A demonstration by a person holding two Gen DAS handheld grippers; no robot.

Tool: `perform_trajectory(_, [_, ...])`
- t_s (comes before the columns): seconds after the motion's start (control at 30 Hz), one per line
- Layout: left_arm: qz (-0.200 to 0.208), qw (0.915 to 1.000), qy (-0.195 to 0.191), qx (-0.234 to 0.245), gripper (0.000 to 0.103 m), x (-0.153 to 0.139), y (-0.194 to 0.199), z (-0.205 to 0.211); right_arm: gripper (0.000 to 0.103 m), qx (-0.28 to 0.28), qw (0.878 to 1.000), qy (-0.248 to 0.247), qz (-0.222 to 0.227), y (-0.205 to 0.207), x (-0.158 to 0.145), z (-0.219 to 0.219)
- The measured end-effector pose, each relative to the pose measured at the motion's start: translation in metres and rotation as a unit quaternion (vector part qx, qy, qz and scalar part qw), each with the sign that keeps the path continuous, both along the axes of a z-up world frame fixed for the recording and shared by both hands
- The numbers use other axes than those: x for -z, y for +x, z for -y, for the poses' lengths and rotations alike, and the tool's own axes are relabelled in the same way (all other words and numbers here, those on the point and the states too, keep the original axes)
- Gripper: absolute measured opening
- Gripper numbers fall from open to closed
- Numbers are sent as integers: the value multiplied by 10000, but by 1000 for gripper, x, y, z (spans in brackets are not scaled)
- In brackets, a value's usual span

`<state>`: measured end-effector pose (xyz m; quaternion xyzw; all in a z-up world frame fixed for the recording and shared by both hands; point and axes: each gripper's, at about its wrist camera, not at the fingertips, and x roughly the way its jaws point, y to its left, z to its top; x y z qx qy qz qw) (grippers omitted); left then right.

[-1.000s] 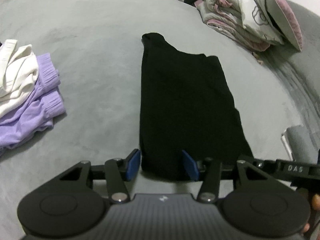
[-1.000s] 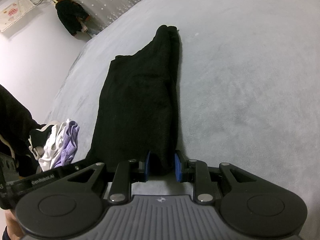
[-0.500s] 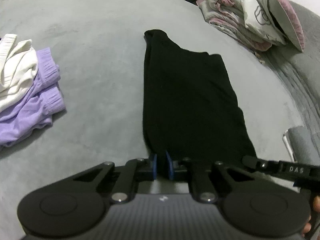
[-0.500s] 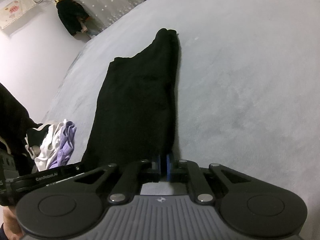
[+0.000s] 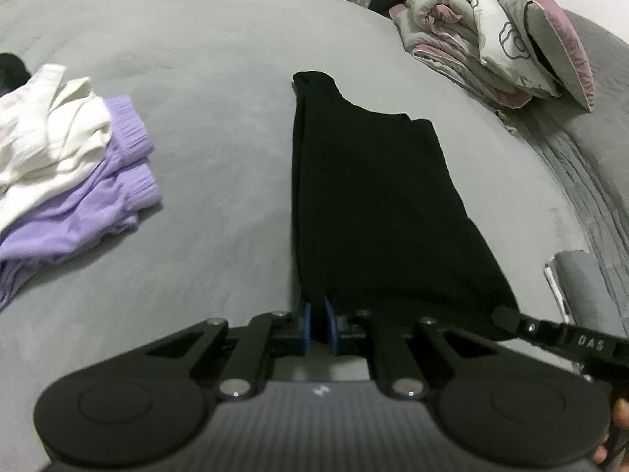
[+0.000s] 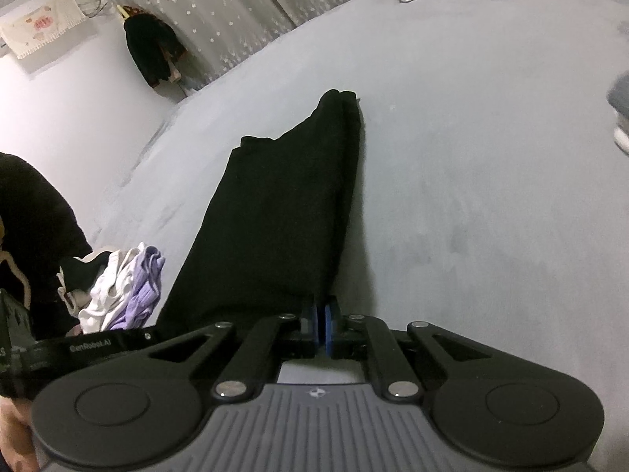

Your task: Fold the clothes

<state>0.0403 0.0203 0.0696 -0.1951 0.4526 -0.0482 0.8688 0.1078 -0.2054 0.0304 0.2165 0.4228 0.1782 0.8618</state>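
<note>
A black garment, folded into a long narrow strip, lies on the grey bed and runs away from me. My left gripper is shut on its near edge at the left corner. My right gripper is shut on the same near edge at the right corner; the garment stretches ahead of it. The near edge is lifted slightly off the bed. The other gripper's arm shows at the edge of each view.
A pile of white and purple clothes lies on the bed to the left; it also shows in the right wrist view. Folded bedding and a pillow sit at the far right. A curtain and a wall stand behind the bed.
Both grippers closed on the garment's near edge, the left from wide open, the right from half open. The near edge has since risen a little off the bed.
</note>
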Motion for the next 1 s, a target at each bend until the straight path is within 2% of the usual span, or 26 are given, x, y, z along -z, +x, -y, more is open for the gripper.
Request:
perform_trajectory(0.27, [-31,10000,-24,25,7,1,-57,4,6,30,9998,195,-53,-50,5,4])
perform_trajectory(0.4, [-41,9997,-247,0,7,1,-100,-1,6,-32,9991,425,83,-91,-2,7])
perform_trajectory(0.53, [-58,9992,-399,31,7,9,-136,-5,6,-47,9989,473,10,-128,8,8])
perform_trajectory(0.63, [-102,9995,-296,-21,7,17,-146,-6,6,-68,9988,478,-50,-152,15,9])
perform_trajectory(0.77, [-130,9994,-327,15,8,21,-146,-9,6,-174,9992,319,175,-153,12,5])
perform_trajectory(0.87, [-145,9992,-365,59,15,23,-145,-11,7,-100,9998,167,96,-149,18,3])
perform_trajectory(0.9, [-150,9991,-378,73,22,24,-145,-12,8,-85,9999,108,57,-149,19,3])
perform_trajectory(0.93, [-106,9994,-330,61,33,22,-146,-14,10,-73,10000,35,55,-150,18,3])
perform_trajectory(0.97, [-19,9997,-230,27,35,16,-147,-18,13,-49,9999,-36,88,-152,16,5])
perform_trajectory(1.0, [119,9999,-32,33,35,10,-149,-21,23,-10,9998,-102,165,-154,12,9])
